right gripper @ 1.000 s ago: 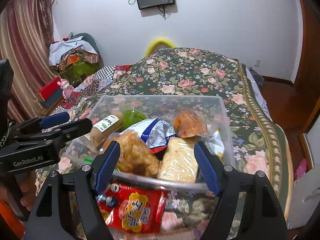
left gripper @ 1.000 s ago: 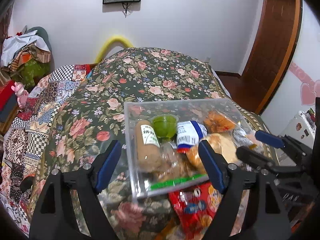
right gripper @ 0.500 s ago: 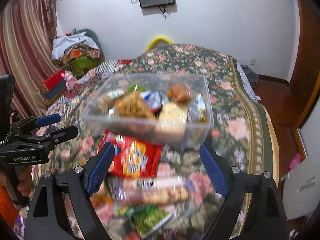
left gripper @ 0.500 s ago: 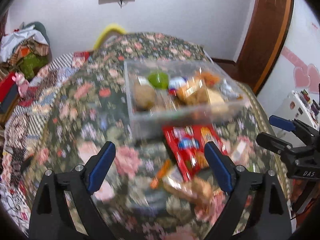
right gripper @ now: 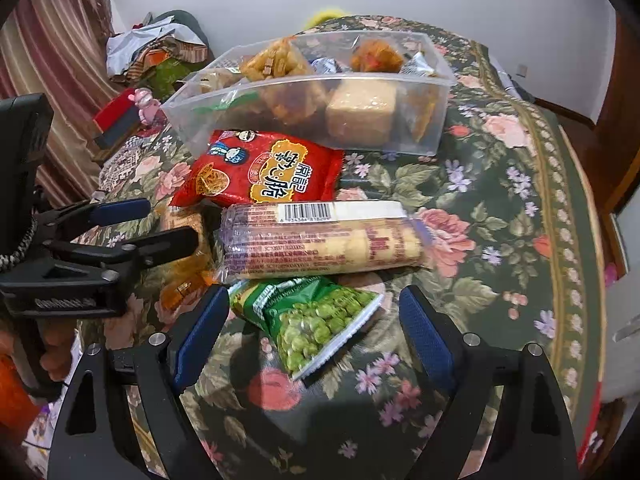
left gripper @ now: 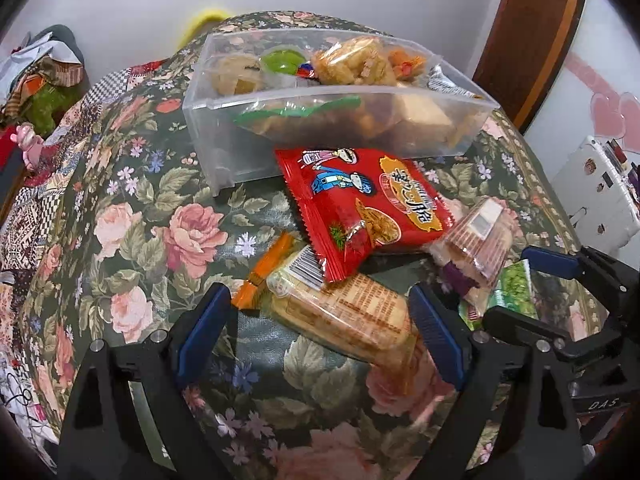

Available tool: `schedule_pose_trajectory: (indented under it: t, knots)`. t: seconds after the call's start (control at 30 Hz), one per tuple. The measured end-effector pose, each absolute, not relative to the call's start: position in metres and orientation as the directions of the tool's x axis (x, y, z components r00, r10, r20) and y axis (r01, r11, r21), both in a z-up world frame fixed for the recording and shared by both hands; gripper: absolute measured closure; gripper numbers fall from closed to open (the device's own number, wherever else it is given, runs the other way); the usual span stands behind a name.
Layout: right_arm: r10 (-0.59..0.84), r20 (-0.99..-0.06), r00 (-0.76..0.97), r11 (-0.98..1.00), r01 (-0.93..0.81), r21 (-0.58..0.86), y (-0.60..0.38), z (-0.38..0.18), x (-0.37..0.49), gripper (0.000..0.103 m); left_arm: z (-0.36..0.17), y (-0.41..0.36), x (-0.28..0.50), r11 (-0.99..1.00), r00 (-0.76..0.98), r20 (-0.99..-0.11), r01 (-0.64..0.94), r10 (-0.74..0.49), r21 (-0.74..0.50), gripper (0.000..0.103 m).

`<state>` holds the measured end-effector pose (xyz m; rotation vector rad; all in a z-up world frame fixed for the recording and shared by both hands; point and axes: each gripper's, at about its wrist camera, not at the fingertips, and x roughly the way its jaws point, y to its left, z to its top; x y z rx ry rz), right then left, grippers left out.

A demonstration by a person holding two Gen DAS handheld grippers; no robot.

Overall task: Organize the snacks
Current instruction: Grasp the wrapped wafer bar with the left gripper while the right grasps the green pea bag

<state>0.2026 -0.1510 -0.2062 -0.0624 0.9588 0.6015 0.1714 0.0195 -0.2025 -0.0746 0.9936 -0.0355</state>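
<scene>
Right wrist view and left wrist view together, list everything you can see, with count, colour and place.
Storage bin: one, clear plastic, far side of the bedspread, packed with wrapped snacks.
Red snack bag: one, red and yellow, lying against the bin's near wall.
Biscuit roll: one, clear wrapper with barcode, just nearer than the red bag.
Green pea bag: one, green, between the right tool's fingers.
Orange-ended cracker pack: one, clear and orange, between the left tool's fingers, partly under the red bag.
Floral bedspread: one, dark green with pink roses, under everything.
Left tool: one, black with blue pads, open.
Right tool: one, same colours, open.
</scene>
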Motion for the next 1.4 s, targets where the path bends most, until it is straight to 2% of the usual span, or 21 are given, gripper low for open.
schedule_pose_trajectory:
  t: [0.03, 0.13, 0.33, 0.6, 0.7, 0.87, 1.07, 1.17, 1.2, 1.23, 1.4]
  knots:
    - [0.458, -0.785, 0.417, 0.834, -0.508, 0.216, -0.150, -0.208, 0.205, 0.019, -0.203, 0.023, 0.170, 0.996, 0.543, -0.836, -0.002, -0.076, -0.092, 0.012]
    - [0.478, -0.786, 0.393, 0.819, -0.523, 0.237, -0.148, -0.213, 0.200, 0.031, -0.203, 0.033, 0.162, 0.995, 0.546, -0.834, -0.001, -0.079, -0.095, 0.012]
    - [0.506, -0.779, 0.370, 0.798, -0.543, 0.261, -0.154, -0.212, 0.180, 0.037, -0.205, 0.060, 0.140, 0.992, 0.537, -0.838, -0.020, -0.094, -0.124, 0.012]
    - [0.496, -0.788, 0.364, 0.795, -0.556, 0.244, -0.154, -0.207, 0.166, 0.038, -0.200, 0.063, 0.130, 0.993, 0.546, -0.833, -0.013, -0.094, -0.121, 0.012]
    - [0.477, -0.784, 0.398, 0.818, -0.527, 0.230, -0.158, -0.203, 0.176, 0.030, -0.200, 0.054, 0.134, 0.993, 0.548, -0.830, 0.008, -0.103, -0.118, 0.012]
    - [0.461, -0.785, 0.413, 0.819, -0.539, 0.198, -0.151, -0.203, 0.195, 0.023, -0.208, 0.042, 0.147, 0.993, 0.544, -0.832, 0.013, -0.107, -0.119, 0.014]
    - [0.483, -0.795, 0.366, 0.786, -0.582, 0.210, -0.137, -0.212, 0.204, 0.022, -0.217, 0.037, 0.157, 0.998, 0.560, -0.826, 0.009, -0.061, -0.068, 0.031]
    - [0.471, -0.806, 0.359, 0.779, -0.598, 0.188, -0.132, -0.219, 0.201, 0.023, -0.216, 0.041, 0.155, 0.998, 0.574, -0.818, -0.004, -0.047, -0.059, 0.047]
    - [0.463, -0.806, 0.368, 0.778, -0.604, 0.172, -0.130, -0.220, 0.198, 0.023, -0.216, 0.042, 0.155, 0.998, 0.576, -0.816, -0.006, -0.045, -0.060, 0.057]
    - [0.453, -0.808, 0.376, 0.774, -0.616, 0.148, -0.128, -0.220, 0.193, 0.027, -0.215, 0.045, 0.154, 0.998, 0.577, -0.815, -0.010, -0.046, -0.063, 0.066]
    - [0.447, -0.805, 0.389, 0.775, -0.618, 0.132, -0.129, -0.218, 0.183, 0.048, -0.213, 0.050, 0.147, 0.996, 0.577, -0.814, -0.009, -0.065, -0.086, 0.069]
